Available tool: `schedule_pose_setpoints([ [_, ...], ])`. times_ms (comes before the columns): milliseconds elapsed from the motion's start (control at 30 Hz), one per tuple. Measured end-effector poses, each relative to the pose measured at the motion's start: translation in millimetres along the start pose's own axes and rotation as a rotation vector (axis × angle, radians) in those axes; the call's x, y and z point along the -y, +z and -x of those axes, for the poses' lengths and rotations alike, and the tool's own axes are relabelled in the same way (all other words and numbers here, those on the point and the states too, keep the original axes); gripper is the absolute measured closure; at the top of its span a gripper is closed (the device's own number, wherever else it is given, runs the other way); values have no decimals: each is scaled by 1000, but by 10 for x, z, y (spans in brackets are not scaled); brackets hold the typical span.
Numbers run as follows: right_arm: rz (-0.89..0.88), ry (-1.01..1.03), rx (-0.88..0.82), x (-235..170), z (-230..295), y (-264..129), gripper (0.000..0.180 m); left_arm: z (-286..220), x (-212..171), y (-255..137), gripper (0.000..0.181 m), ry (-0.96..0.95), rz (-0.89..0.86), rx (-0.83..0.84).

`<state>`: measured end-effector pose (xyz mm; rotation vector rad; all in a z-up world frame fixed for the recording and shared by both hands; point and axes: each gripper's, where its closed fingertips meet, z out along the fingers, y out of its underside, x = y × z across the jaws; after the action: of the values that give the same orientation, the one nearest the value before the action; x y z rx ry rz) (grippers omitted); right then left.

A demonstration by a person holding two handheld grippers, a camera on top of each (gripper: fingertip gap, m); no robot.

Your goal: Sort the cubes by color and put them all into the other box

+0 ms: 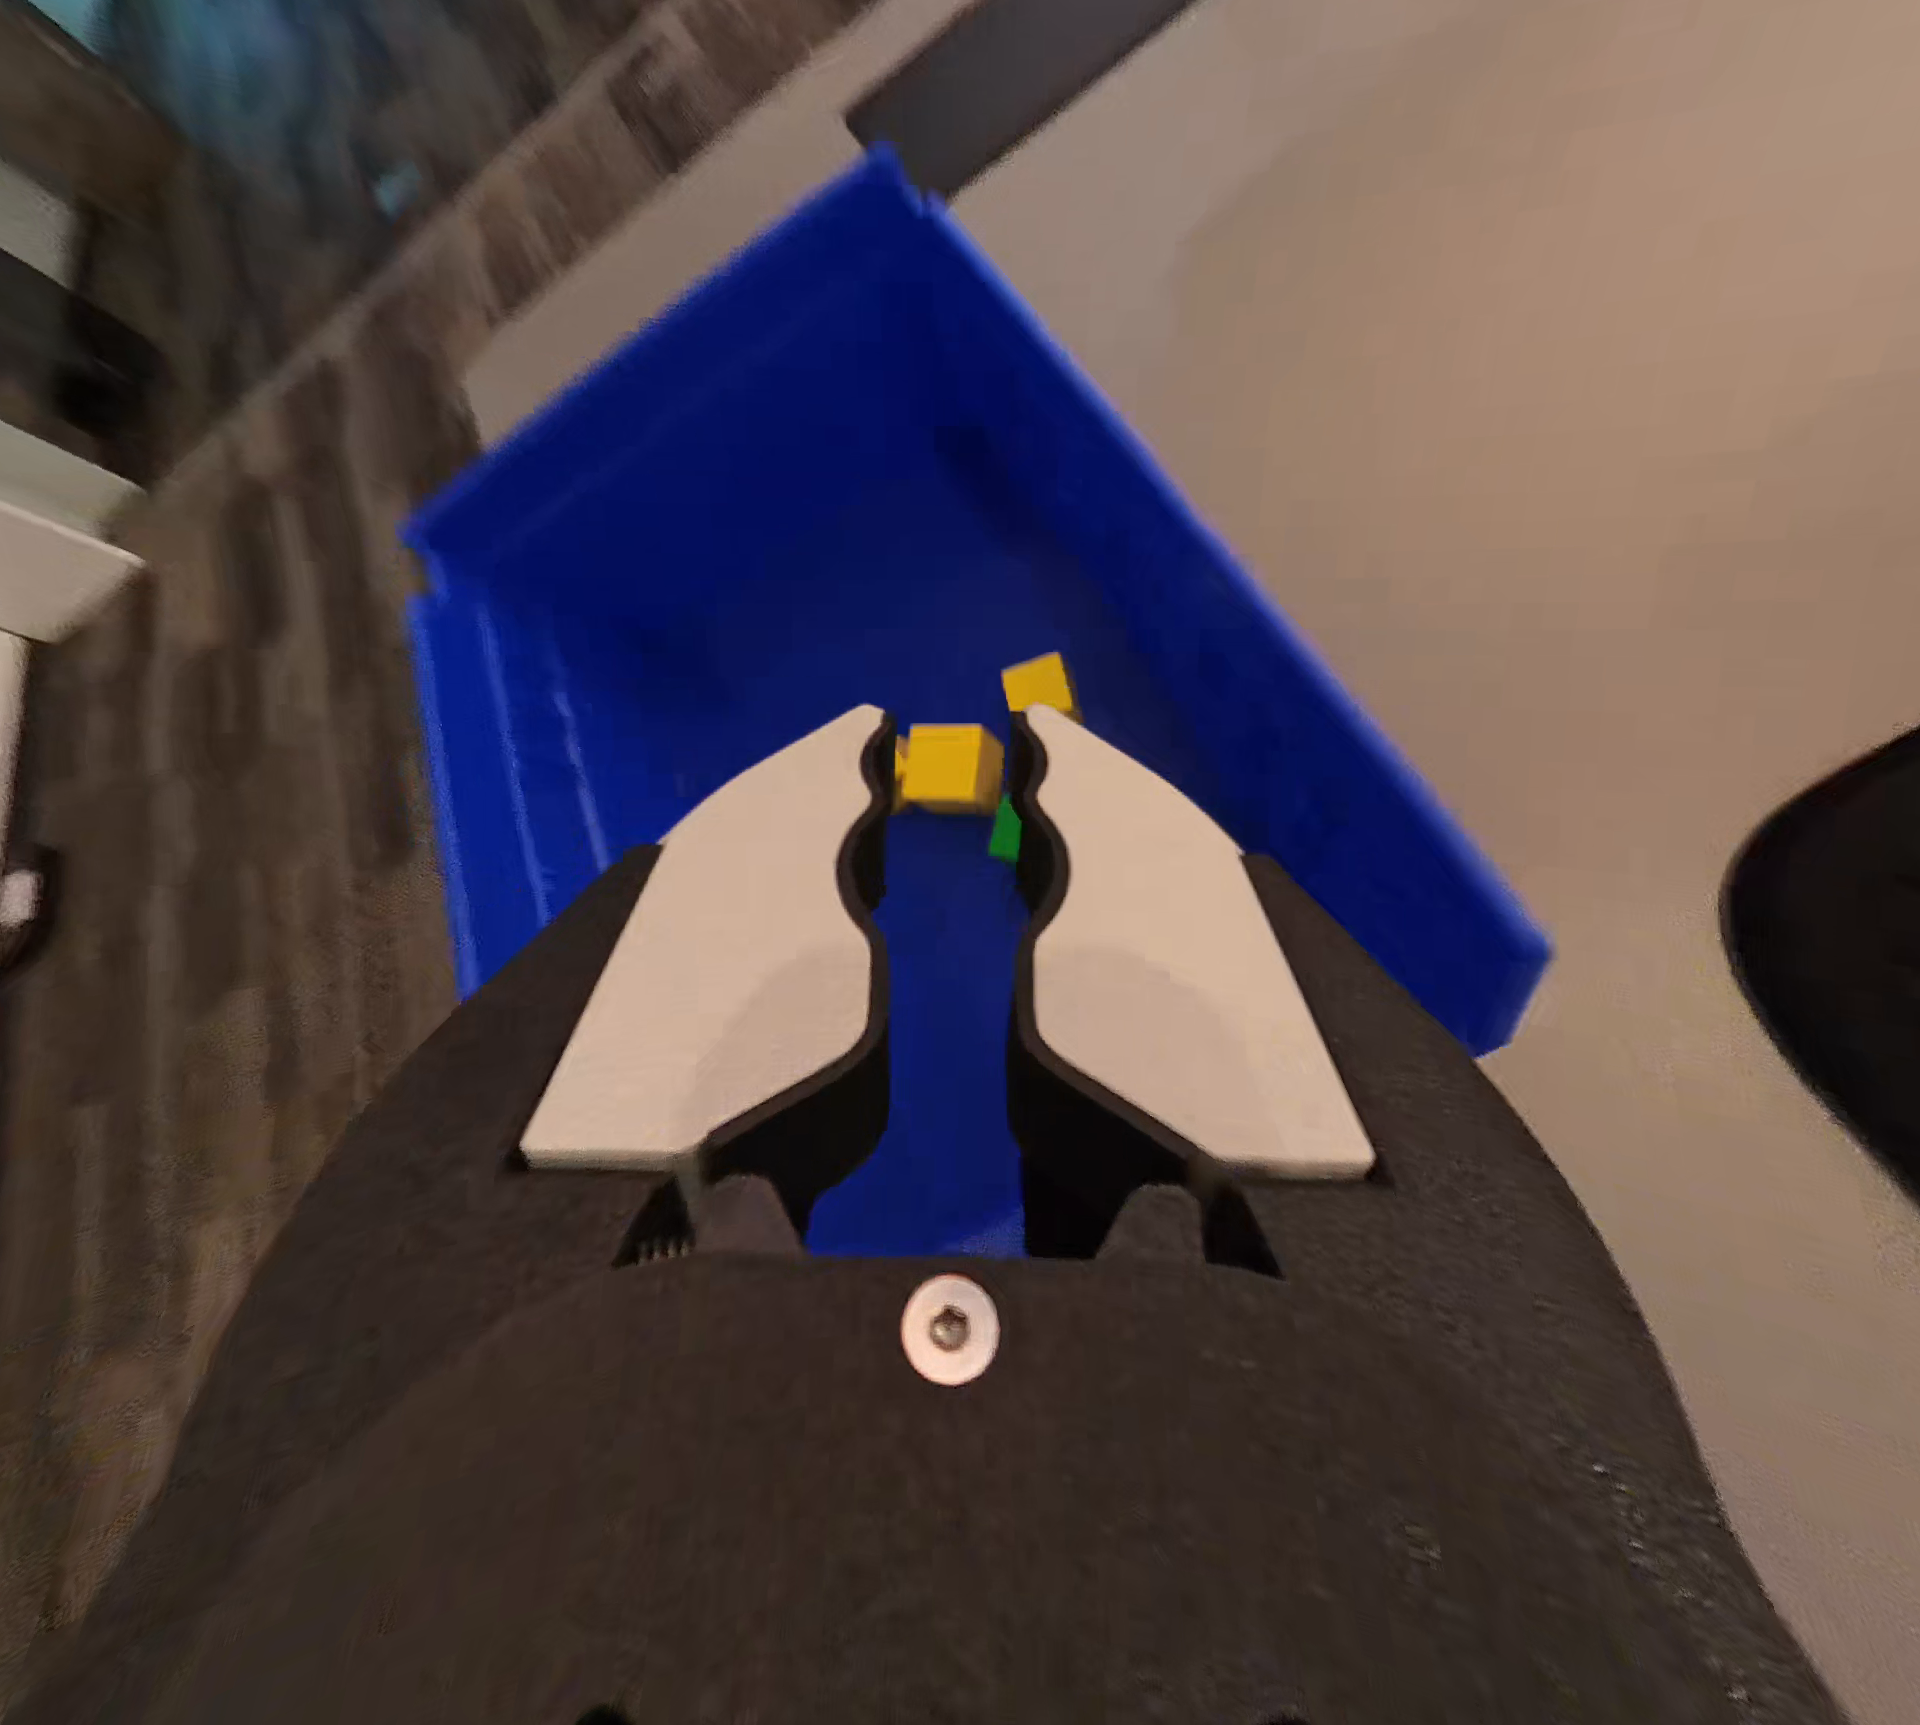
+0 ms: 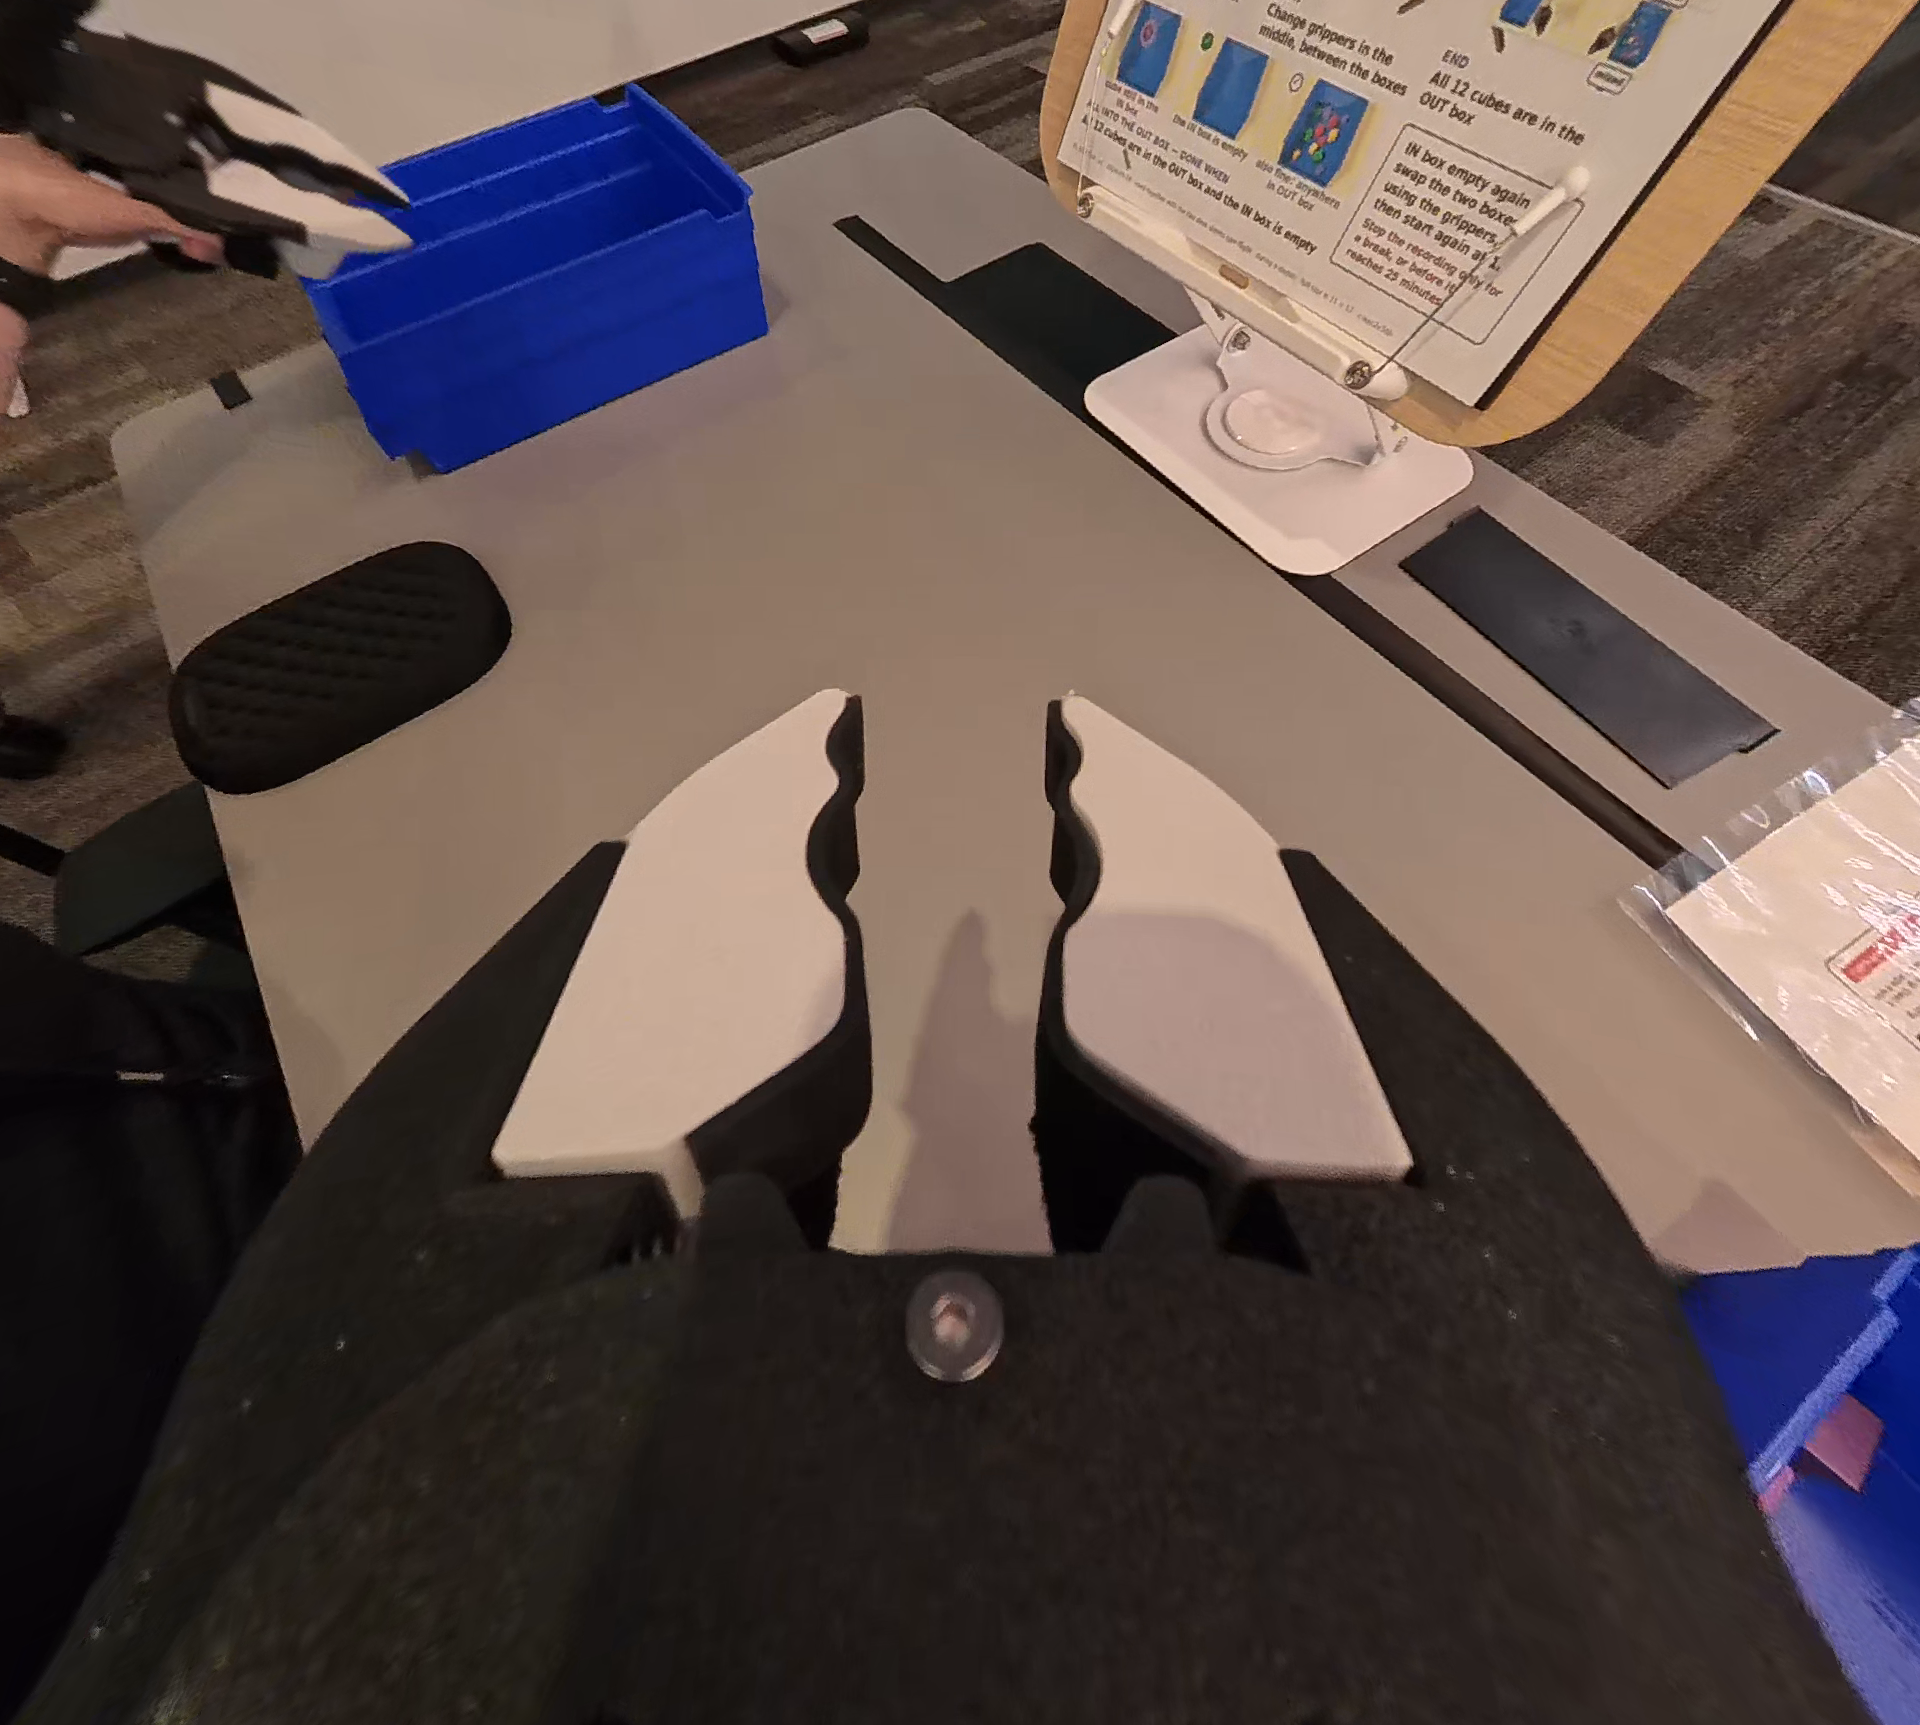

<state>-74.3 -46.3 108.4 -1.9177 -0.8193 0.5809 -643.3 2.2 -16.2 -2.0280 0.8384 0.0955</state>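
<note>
Over at the left, the left gripper (image 1: 951, 766) is hovering above the blue plastic bin (image 1: 727, 553), its pale, wavy-edged fingers (image 1: 748, 927) standing slightly apart with a yellow cube (image 1: 948, 769) sitting between the tips. The cube is touching the left tip, but the blur is keeping me from telling whether the jaws are pinching it or whether it is lying on the bin floor below. A second yellow cube (image 1: 1037, 684) is lying just beyond the right tip at about one o'clock, and a sliver of a green cube (image 1: 1006, 834) is peeking out at the right finger's inner edge. The bin is smooth, straight-walled and rectangular, standing on the matte grey table (image 1: 1507, 428).

Moving right, the right gripper (image 2: 954, 709) is hanging over bare tabletop, its jaws well apart and holding nothing. From there the bin is sitting at ten o'clock, with a quilted black oval pad (image 2: 338, 662) nearer at nine. At one o'clock a white stand (image 2: 1278, 449) is propping up a wood-edged instruction board (image 2: 1455, 65). A clear plastic sleeve (image 2: 1808, 927) is lying at three o'clock, and a corner of a second blue bin (image 2: 1829, 1426) is showing at four.
</note>
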Motion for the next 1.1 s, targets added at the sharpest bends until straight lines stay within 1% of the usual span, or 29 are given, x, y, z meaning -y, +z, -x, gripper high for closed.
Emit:
schedule_pose_setpoints([
  [67,16,-1,1,-29,0,20,147,-15,-230,158,158,-8,48,-60],
  [133,28,2,3,-56,-3,29,147,-39,-416,293,158,20,97,-101],
  [167,28,6,5,-63,-4,30,147,-50,-493,349,154,40,125,-116],
  [233,28,17,10,-74,-9,28,147,-71,-595,437,155,67,170,-142],
  [300,32,25,11,-94,-18,28,147,-128,-638,511,155,56,201,-192],
  [400,51,32,4,-137,-37,27,147,-206,-752,583,148,38,304,-271],
  [467,56,32,1,-152,-42,23,147,-194,-809,632,145,47,355,-275],
  [633,72,28,1,-184,-56,30,148,-199,-874,735,145,69,407,-276],
  [667,77,27,1,-194,-62,36,148,-196,-890,758,147,79,417,-269],
  [733,88,27,3,-216,-72,48,148,-179,-897,786,156,103,419,-248],
  [867,111,21,-5,-261,-90,49,148,-129,-785,666,159,89,378,-234],
  [933,108,19,-5,-248,-81,54,148,-36,-603,513,159,81,299,-186],
  [1000,88,17,3,-194,-53,86,148,39,-233,318,159,84,142,-125],
  [1067,46,17,50,-76,44,178,148,-25,306,95,159,110,-63,-101],
  [1100,9,15,101,13,135,244,148,-117,610,-17,159,140,-168,-98],
])
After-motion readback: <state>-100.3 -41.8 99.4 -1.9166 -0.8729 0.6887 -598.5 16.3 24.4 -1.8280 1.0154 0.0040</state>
